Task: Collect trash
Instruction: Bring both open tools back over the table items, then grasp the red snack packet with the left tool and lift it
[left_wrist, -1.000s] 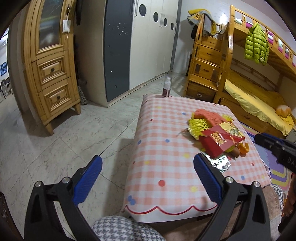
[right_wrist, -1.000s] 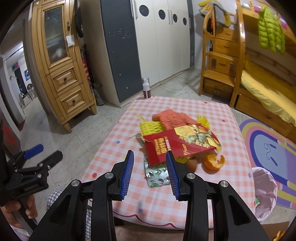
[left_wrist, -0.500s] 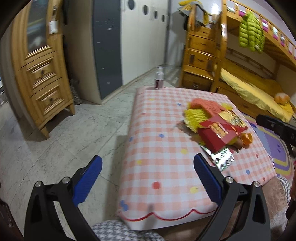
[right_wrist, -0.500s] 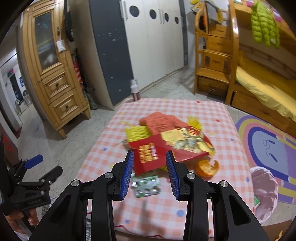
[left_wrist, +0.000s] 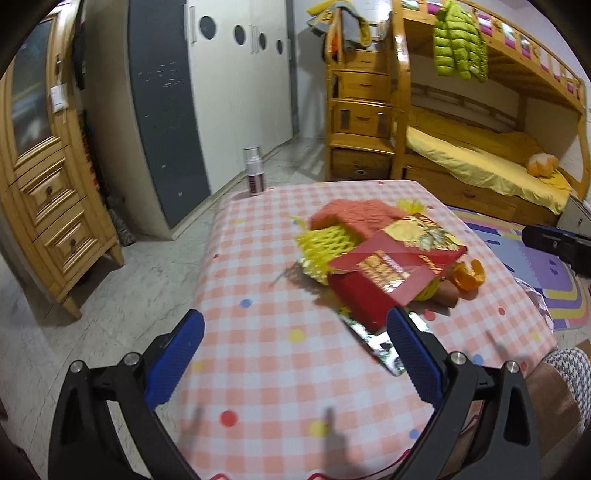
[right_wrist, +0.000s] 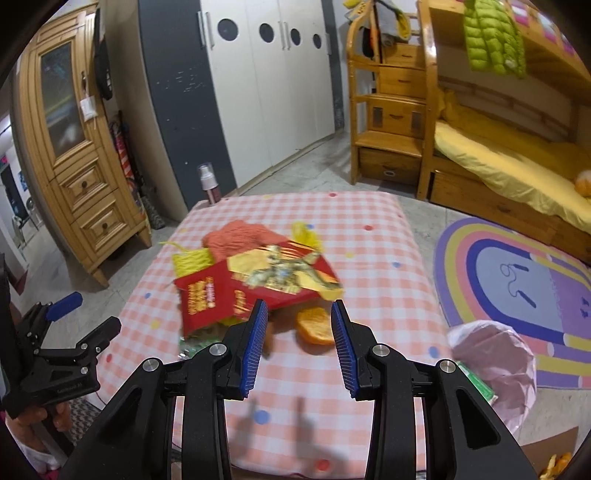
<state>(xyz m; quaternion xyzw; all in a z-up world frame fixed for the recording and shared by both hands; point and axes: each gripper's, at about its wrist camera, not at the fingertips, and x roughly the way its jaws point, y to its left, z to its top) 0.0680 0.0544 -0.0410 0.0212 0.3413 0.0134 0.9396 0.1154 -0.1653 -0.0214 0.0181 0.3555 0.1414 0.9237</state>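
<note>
Both claws empty, jaws apart. Right claw (right_wrist: 297, 343) over table (right_wrist: 373, 236): orange peel (right_wrist: 313, 325) just ahead betw. its tips, red packet (right_wrist: 255, 284) ahead-left. Left claw (left_wrist: 293, 356) wide; blister pack (left_wrist: 382, 345) by its right tip. Pink bin bag (right_wrist: 493, 365) right of right claw.

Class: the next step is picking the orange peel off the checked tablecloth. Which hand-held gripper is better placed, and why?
Probably the right hand-held gripper: the orange peel sits framed between its open jaws. The left hand-held gripper faces bare tablecloth.

Wooden cabinet (right_wrist: 79, 155) left, bunk bed (left_wrist: 491, 162) right, green jacket (right_wrist: 493, 38) on rail, rainbow rug (right_wrist: 517, 291).
</note>
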